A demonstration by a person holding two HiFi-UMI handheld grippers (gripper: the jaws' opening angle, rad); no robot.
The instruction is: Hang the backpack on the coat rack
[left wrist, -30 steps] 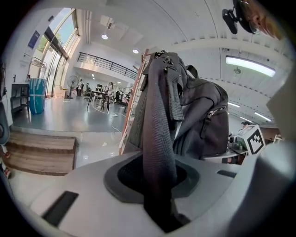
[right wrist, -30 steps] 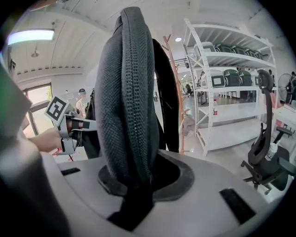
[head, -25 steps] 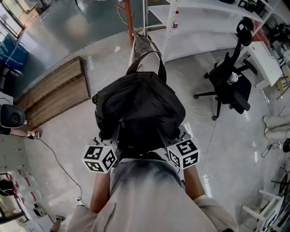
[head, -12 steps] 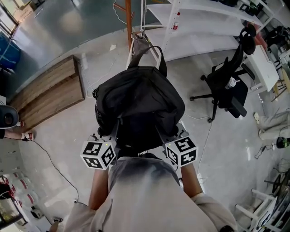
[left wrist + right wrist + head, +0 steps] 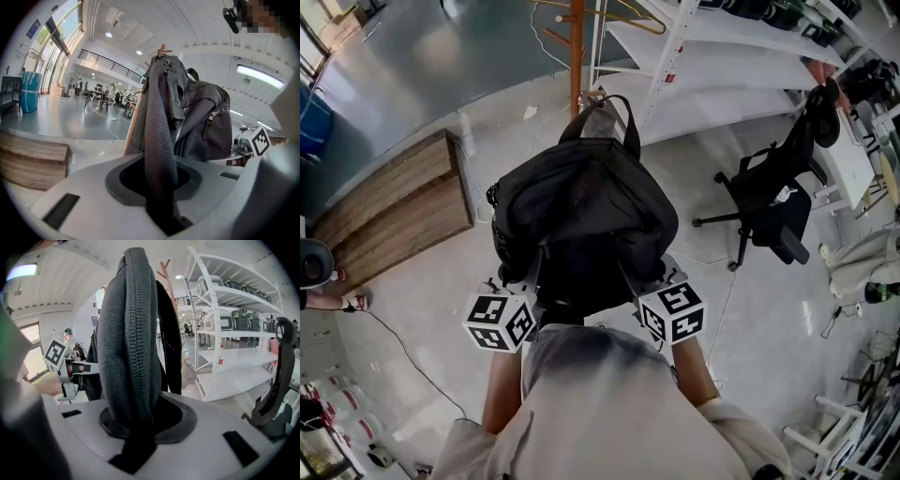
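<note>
I hold a black backpack (image 5: 581,211) up in front of me with both grippers, its top handle (image 5: 602,112) pointing at the coat rack (image 5: 576,52), a brown wooden pole with pegs just beyond it. My left gripper (image 5: 161,206) is shut on a dark shoulder strap (image 5: 158,140) that runs up to the bag's body (image 5: 208,117). The right gripper (image 5: 133,441) is shut on the other padded strap (image 5: 131,343). The rack's top pegs (image 5: 165,268) show behind that strap. In the head view, only the marker cubes (image 5: 500,322) (image 5: 673,312) show; the jaws are hidden under the bag.
White metal shelving (image 5: 712,56) stands right of the rack, with bags on its upper levels (image 5: 234,317). A black office chair (image 5: 773,202) is at the right. A low wooden platform (image 5: 389,211) lies at the left. Cables (image 5: 412,347) trail on the floor.
I have walked forward with the backpack. The coat rack and shelving have come closer and sit lower in the head view. Both grips on the straps are unchanged.
</note>
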